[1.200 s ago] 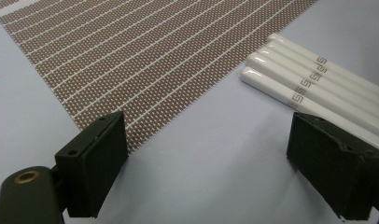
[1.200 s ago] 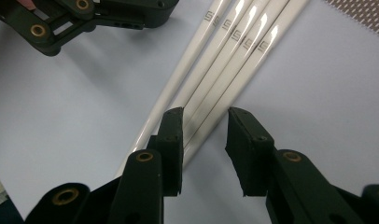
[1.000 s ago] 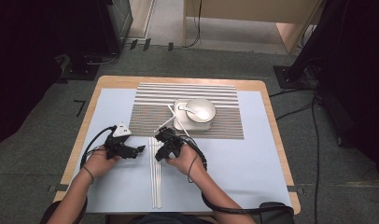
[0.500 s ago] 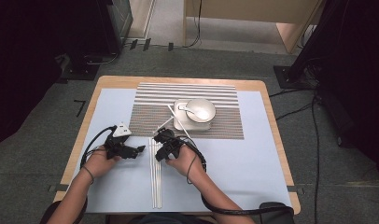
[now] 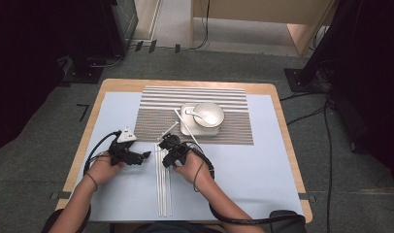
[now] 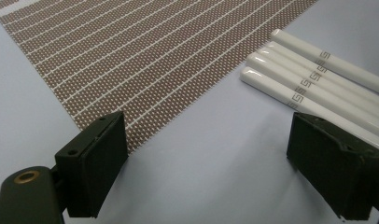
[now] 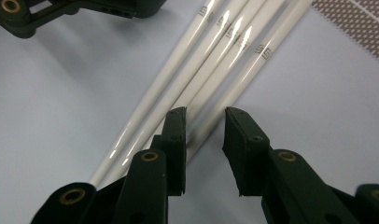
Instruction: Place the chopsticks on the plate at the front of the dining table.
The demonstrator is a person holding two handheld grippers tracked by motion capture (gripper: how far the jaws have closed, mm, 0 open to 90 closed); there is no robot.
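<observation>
Several white chopsticks [image 5: 163, 189] lie side by side on the pale blue cloth, pointing toward the striped placemat [image 5: 156, 111]. My right gripper [image 5: 164, 144] hovers over their far ends. In the right gripper view its jaws [image 7: 205, 114] stand narrowly apart astride the rightmost chopstick [image 7: 267, 51]; they have just been closing, and the pads are not touching it. My left gripper [image 5: 145, 155] sits to the left, open wide [image 6: 208, 135] with only cloth between its jaws, the chopstick ends [image 6: 313, 79] by its right jaw.
On the placemat [image 6: 145, 51] stands a square plate [image 5: 185, 130] holding a white bowl [image 5: 208, 114] and a spoon [image 5: 195, 114]. Two more chopsticks [image 5: 185, 127] lie crossed at the plate's near left. The table edge runs close behind the mat.
</observation>
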